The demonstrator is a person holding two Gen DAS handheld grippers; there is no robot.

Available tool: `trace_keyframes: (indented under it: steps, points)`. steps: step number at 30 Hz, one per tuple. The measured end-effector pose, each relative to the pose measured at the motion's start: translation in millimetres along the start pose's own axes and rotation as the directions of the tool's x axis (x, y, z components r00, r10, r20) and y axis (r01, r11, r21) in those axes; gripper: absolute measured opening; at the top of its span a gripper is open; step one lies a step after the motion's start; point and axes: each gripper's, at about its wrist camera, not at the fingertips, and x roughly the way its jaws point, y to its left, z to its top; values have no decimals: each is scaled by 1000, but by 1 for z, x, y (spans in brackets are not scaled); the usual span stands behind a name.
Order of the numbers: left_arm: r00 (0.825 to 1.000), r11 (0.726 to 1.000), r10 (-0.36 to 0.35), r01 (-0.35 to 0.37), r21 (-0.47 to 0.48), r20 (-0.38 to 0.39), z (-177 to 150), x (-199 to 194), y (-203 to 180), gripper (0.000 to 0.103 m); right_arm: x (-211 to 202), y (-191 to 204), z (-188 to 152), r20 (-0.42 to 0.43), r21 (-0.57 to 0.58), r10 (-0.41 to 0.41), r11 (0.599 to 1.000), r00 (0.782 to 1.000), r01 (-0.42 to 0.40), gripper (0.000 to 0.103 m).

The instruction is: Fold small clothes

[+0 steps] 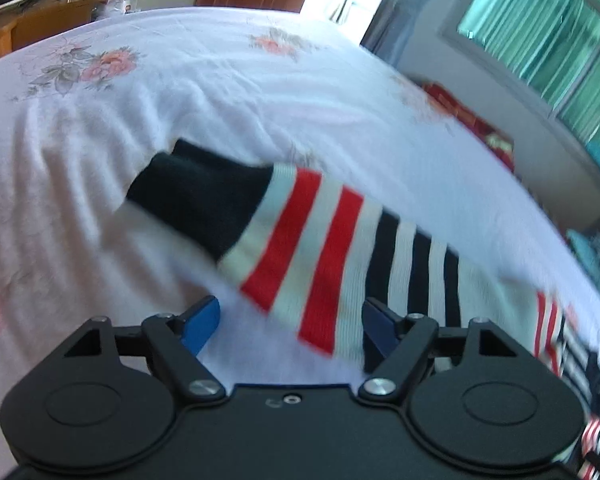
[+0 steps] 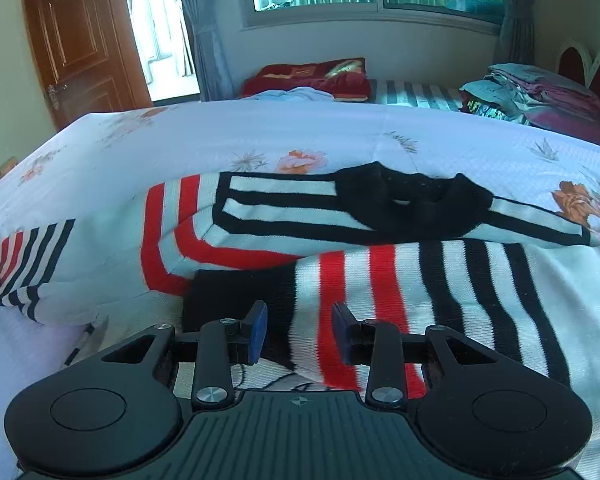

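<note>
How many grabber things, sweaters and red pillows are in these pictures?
Grippers: 2, the left gripper and the right gripper
Striped sweater: 1
Red pillow: 1
Total: 4

Left gripper [image 1: 290,326]: black housing, two round raised discs at sides, triangular cut-outs in outer link arms, silver screws at pivots, small hole and faint mark at centre of top plate. Blue pads on fingers [image 1: 202,322], one bright, other darker navy.

Right gripper [image 2: 298,332]: same black linkage, silver pivot screws, ribbed top plate with small cross-in-circle mark, blue pads on fingers [image 2: 258,330].
</note>
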Motion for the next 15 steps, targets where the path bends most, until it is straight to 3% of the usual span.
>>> trace_keyframes:
  steps: [3, 5, 8, 12, 15]
  points:
    - [998, 999, -15, 17, -47, 59, 8, 9, 6, 55, 7, 2, -1, -12, 2, -22, 1000, 1000, 22, 35]
    - [996, 997, -4, 11, -73, 84, 9, 11, 9, 30, 10, 1, -2, -21, 7, -28, 1000, 999, 28, 35]
    - [996, 996, -5, 13, -86, 93, 12, 14, 13, 7, 15, 0, -5, -38, 10, -35, 999, 999, 35, 35]
    - [989, 997, -59, 66, -47, 136, 18, 0, -2, 5, 14, -5, -5, -34, 33, -25, 999, 999, 26, 35]
    - [968, 984, -174, 162, 78, 182, 19, -25, -43, 5, 3, -9, -2, -2, 49, -24, 998, 1000, 24, 35]
